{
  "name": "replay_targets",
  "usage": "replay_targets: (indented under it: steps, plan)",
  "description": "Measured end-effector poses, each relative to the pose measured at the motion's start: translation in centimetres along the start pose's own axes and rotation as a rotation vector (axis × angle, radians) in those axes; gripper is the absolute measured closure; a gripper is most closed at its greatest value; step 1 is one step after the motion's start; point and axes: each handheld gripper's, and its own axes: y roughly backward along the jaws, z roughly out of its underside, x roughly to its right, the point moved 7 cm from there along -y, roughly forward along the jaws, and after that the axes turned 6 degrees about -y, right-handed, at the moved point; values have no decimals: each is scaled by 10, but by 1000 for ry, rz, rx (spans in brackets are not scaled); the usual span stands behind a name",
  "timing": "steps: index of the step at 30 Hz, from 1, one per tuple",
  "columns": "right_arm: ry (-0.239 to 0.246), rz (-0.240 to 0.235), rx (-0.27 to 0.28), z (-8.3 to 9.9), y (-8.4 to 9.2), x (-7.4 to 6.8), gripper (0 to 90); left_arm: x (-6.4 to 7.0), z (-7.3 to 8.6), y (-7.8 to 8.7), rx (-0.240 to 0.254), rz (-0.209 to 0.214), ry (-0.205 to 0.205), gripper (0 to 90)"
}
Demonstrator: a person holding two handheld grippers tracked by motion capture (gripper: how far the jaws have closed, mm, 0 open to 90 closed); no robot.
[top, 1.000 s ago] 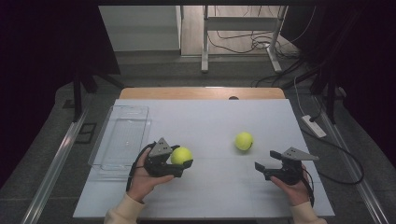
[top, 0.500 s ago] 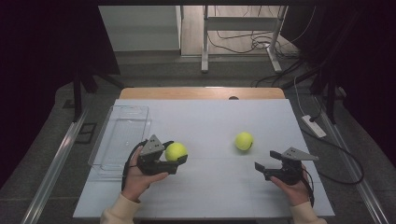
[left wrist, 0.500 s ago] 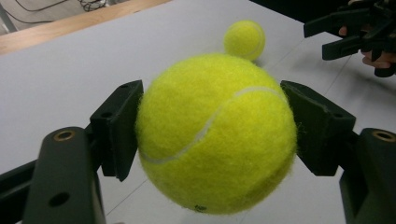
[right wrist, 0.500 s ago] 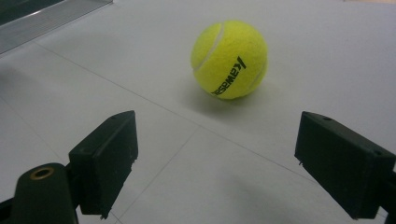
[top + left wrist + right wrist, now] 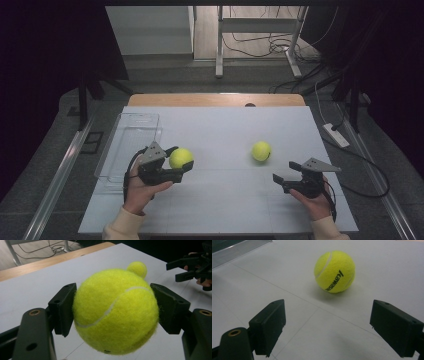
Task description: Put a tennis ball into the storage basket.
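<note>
— High view first: where does the held ball sit against the tray?

— The left gripper has its jaws clamped on a tennis ball, one pad on each side, and the clear tray lies just to the left of that hand, on the table's left edge. So I'd judge the carry goes sideways to the left and a little away from the person (the tray's long axis runs away from the person, so there's room along it).

— And the second ball?

— The second ball rests on the table, right of centre, apart from both grippers. The right gripper is the nearer one; its jaws stand wide with nothing between them.

— Which way from those jaws?

— In the right gripper view the ball lies straight ahead, roughly centred between the two pads (a touch toward the left one), so a plain forward reach should bracket it.
</note>
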Motion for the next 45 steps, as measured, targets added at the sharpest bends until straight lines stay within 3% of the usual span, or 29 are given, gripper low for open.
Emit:
replay_targets:
  steps: [27, 45]
  plan:
    - [2, 1, 0, 0, 0, 0, 136, -15, -4, 17, 45, -49, 32, 268]
    - [-7, 3, 12, -2, 2, 1, 138, -27, -3, 17, 35, -84, 45, 268]
